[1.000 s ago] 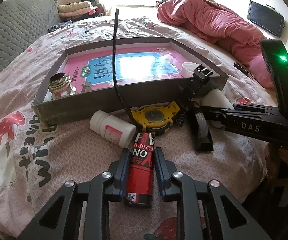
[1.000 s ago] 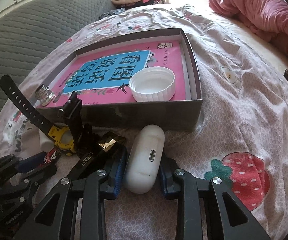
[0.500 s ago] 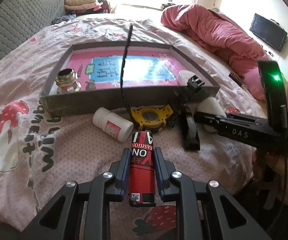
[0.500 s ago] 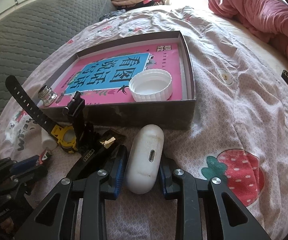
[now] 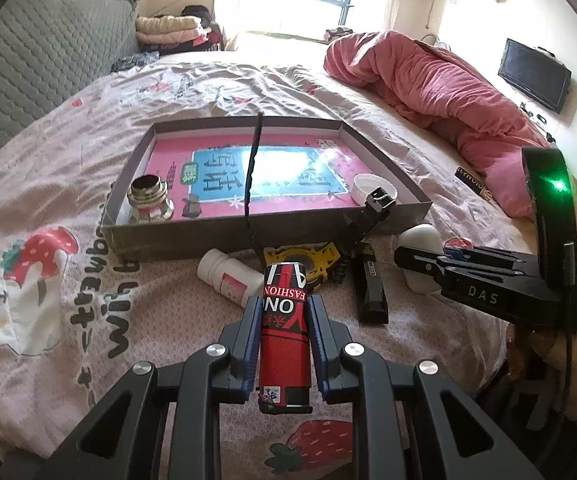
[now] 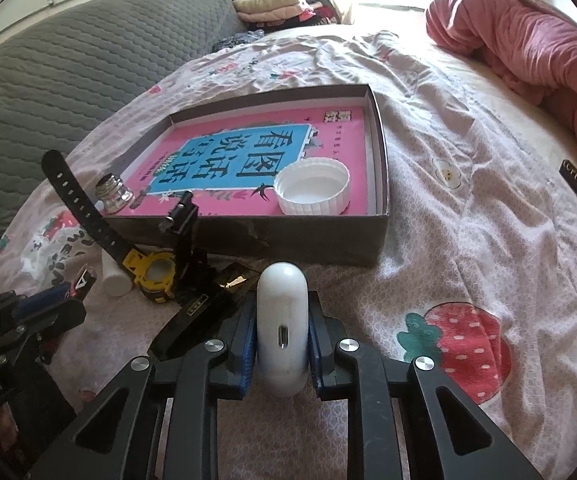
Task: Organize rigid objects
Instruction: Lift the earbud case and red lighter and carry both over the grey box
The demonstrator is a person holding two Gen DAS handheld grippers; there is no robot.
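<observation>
1. Red lighter (image 5: 284, 332) sits clamped between the pads of the left hand-held gripper (image 5: 282, 322), above the bed (image 5: 68, 184).
2. White earbud case (image 6: 282, 328) lies in the right hand-held gripper (image 6: 282, 320), whose jaws are closing on it, near the box (image 6: 328, 240).

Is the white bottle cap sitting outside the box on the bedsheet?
No, the white bottle cap sits inside the box, in its near right corner on the pink book.

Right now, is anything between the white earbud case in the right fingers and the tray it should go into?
Only the tray's near wall stands ahead of the white earbud case. Beyond it, the white cap fills that corner, and the watch lies left, off the path.
</observation>
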